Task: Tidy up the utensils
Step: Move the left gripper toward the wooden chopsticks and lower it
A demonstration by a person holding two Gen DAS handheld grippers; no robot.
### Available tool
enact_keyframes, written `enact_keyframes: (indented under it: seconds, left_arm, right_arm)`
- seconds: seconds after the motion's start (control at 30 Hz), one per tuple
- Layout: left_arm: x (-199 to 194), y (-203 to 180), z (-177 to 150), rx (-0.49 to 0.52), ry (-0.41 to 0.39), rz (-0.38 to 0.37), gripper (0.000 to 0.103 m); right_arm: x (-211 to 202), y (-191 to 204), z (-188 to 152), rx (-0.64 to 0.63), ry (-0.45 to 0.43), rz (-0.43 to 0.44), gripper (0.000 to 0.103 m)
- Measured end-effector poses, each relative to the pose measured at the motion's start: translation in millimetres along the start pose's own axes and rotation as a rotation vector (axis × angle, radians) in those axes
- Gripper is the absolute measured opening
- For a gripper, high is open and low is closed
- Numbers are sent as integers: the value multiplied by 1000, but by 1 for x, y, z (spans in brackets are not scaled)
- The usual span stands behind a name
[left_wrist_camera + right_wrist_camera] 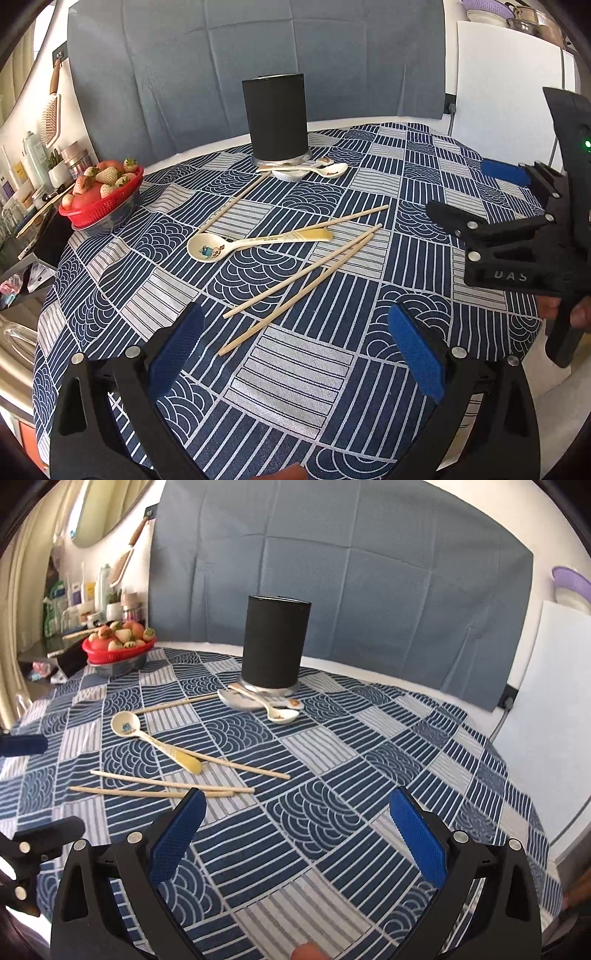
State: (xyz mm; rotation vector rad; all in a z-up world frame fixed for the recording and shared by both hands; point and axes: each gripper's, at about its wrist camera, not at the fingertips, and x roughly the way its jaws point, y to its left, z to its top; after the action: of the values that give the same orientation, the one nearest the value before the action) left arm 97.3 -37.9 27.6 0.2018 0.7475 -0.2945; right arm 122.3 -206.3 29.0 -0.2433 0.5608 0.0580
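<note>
Chopsticks (295, 280) lie loose on the patterned surface (332, 387) ahead of my left tongs (295, 354), which stand wide apart and hold nothing; their blue pads (417, 354) hang above the cloth, touching no utensil. In this left wrist view two chopsticks lie side by side, their near ends between my fingers' line of sight. A third chopstick (351, 218) crosses the handle of a cream spoon (251, 245) just beyond them. A fourth chopstick (232, 203) runs up toward the black cylinder holder (275, 118), which stands upright at the far side. Small white spoons (314, 170) rest on a dish at its base. A red basket of strawberries (105, 195) sits at the left edge. My right tongs (495, 199) show at the right, also spread, gripping nothing.

From the right wrist view, my right tongs (297, 830) are wide apart and empty, above the surface (332, 867). The paired chopsticks (159, 788) lie just beyond the left pad (177, 838). The cream spoon (147, 738) lies farther off, the holder (275, 642) behind it. My left tongs (29, 782) appear at the left edge, spread.
</note>
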Motion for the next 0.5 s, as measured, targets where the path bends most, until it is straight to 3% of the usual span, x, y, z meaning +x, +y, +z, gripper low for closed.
enact_keyframes:
  seconds: [0.17, 0.5]
  left_arm:
    - [11, 7, 0, -4, 50, -36, 97]
    - [36, 19, 1, -5, 155, -158, 97]
  right_arm:
    - [26, 4, 15, -33, 51, 92, 95]
    - [91, 5, 39, -165, 137, 190, 95]
